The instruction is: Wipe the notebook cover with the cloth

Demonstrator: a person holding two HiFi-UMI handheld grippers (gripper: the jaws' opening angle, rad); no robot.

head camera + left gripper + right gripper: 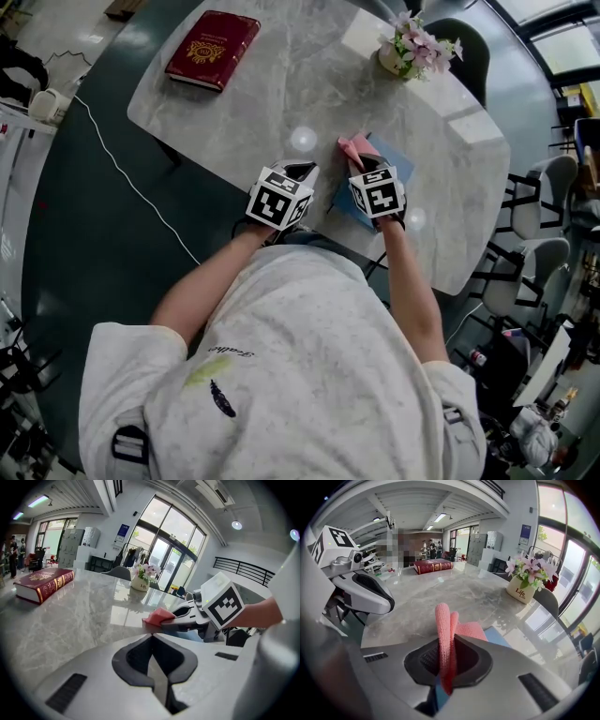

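Right gripper view looks straight down the right gripper (449, 641), whose jaws are clamped on a pink cloth (443, 620). A folded ridge of it stands upright in the pinch and the rest spills forward past the tips. Just beyond those jaws, a little to their right, a corner of the blue notebook (498, 637) pokes out from under the fabric, lying flat on the pale marble surface (454, 590). From the head view the notebook sits at the near edge of the surface, right beneath the right jaws and reaching a bit ahead of them. The loose end of the cloth lies on its far corner. The left gripper (152, 641) hangs just to the left of the right one, near but apart, over the edge of the surface. Its jaws are pressed together with nothing between them, the two dark pads meeting in a thin seam. Seen from the left gripper view, the right jaws come in from the right side with the pink bundle at their tips, ahead of the left jaws. Well ahead of the left jaws and off to their left a thick red book (214, 49) lies flat near the far end of the surface. Far ahead of the right jaws, slightly right, stands a small flower pot (417, 49) with pink and white blooms, well apart from the notebook. Both bare forearms of the person reach in from below.
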